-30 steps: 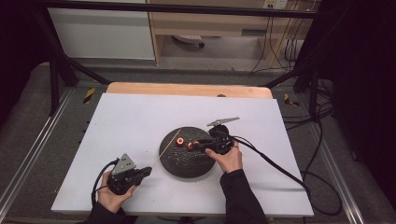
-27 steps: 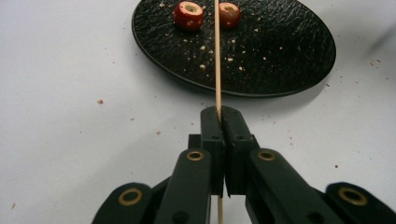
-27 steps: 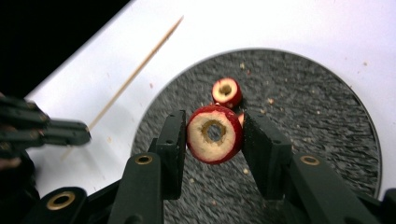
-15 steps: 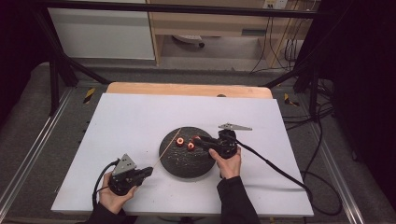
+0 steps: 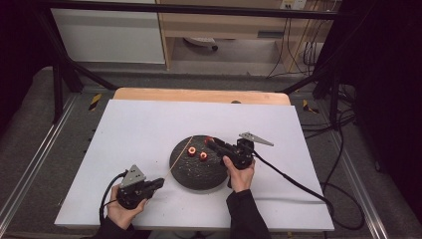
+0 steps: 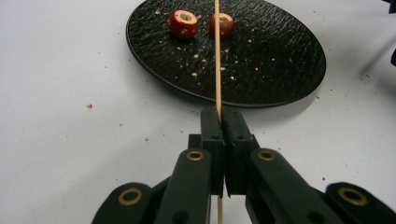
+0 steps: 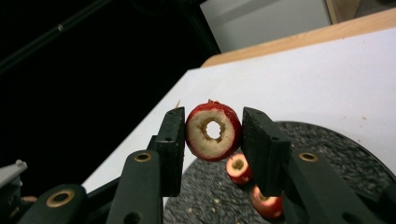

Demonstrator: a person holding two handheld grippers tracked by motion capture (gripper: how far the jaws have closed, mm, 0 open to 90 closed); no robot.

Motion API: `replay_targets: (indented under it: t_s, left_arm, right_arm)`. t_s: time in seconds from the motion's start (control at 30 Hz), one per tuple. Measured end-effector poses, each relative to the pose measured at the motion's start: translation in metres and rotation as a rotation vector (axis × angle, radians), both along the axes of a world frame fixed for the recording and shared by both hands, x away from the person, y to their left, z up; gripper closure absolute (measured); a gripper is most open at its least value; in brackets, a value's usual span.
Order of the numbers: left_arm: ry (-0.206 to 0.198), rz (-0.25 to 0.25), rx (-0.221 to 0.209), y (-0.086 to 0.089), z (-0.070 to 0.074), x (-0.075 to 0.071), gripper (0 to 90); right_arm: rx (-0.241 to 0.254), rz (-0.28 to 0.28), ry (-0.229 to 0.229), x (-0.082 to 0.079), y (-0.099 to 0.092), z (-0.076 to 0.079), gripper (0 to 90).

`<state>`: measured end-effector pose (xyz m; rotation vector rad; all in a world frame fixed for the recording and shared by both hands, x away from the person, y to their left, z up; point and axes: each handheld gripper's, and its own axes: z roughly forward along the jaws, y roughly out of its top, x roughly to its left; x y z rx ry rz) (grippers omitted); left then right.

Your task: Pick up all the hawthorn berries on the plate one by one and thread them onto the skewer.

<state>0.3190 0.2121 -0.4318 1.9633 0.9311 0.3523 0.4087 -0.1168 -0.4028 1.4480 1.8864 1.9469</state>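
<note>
No legible writing. Left gripper (image 6: 219, 116) jaws clamped on skewer (image 6: 217, 56); right gripper (image 7: 212, 133) jaws gripping cored red fruit (image 7: 213, 130) above black plate (image 5: 191, 174) on white bench (image 5: 139, 129), two fruits (image 5: 191, 151) there.

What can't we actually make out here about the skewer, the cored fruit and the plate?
- Thin wooden skewer: its far tip runs off the top edge of the left gripper view; in the high view it is too thin to trace.
- Red cored fruit piece in the right gripper: its far side is hidden.
- Round black textured plate: near part covered by the jaws in the right gripper view.
- Left gripper: skewer's rear end cut off at the bottom edge.
</note>
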Motion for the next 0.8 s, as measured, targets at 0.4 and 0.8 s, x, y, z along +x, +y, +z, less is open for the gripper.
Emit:
replay_targets:
  t_s: [0.4, 0.8]
  left_arm:
    - [-0.004, -0.001, -0.01, -0.007, 0.0, -0.001, 88.1]
    - [-0.001, 0.003, -0.039, -0.017, 0.001, -0.003, 88.1]
  right_arm:
    - [0.094, -0.049, -0.025, 0.002, 0.002, 0.002, 61.1]
    - [0.174, -0.093, -0.056, 0.007, 0.001, 0.004, 61.2]
